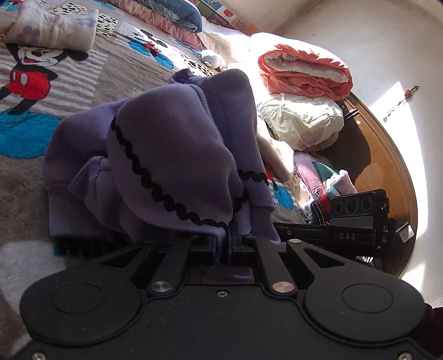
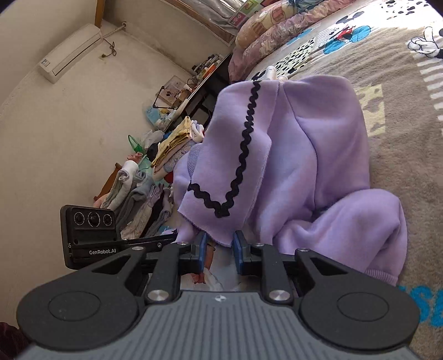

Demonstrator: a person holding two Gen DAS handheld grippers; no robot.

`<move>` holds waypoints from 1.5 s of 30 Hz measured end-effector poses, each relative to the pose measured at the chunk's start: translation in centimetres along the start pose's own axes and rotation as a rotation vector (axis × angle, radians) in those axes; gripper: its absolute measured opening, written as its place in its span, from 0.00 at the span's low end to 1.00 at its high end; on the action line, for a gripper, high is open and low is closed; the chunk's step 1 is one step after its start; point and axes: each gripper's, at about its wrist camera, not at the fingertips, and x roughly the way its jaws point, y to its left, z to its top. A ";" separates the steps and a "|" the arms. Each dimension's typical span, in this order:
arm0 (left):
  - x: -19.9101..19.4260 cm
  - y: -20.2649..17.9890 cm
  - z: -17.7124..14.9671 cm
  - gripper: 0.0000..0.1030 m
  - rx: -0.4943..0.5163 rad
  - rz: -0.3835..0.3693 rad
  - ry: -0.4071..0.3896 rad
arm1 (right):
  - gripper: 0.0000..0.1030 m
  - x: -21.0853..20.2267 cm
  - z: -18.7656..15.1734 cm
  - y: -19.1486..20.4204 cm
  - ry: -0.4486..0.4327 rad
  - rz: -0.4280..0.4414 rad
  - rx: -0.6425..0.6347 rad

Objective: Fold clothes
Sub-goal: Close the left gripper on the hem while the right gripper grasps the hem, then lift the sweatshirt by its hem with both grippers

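Hanging bunched over the cartoon blanket [image 1: 30, 171], purple sweatshirt [image 1: 171, 155] pinched in left gripper [image 1: 228, 243]; right gripper [image 2: 219, 250] spread, fabric edge dangling between its fingers.

The purple sweatshirt [image 1: 166, 155] hangs bunched directly ahead of both tongs and blocks forward passage in both wrist views. Left tongs [image 1: 228, 241]: blue pads pressed together on the cloth. Right tongs [image 2: 220, 249]: pads apart, with a hem corner hanging into the gap. Open bedspread [image 1: 25, 177] lies free to the left of the garment. A folded floral garment [image 1: 55, 26] occupies the far corner there. Stacked quilts [image 1: 301, 91] and a row of folded clothes [image 2: 144, 199] close off the bed edge on the wall side.
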 end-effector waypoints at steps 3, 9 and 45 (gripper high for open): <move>0.3 -0.2 -2.8 0.04 -0.022 0.020 0.023 | 0.23 -0.7 -3.4 -0.2 0.010 -0.036 0.024; 2.0 0.0 -6.4 0.07 -0.037 0.175 0.057 | 0.20 -0.3 -8.4 -2.3 0.000 -0.155 0.115; -7.1 -4.7 -2.4 0.60 0.677 0.314 -0.076 | 0.76 3.9 0.6 21.8 0.354 -0.424 -1.358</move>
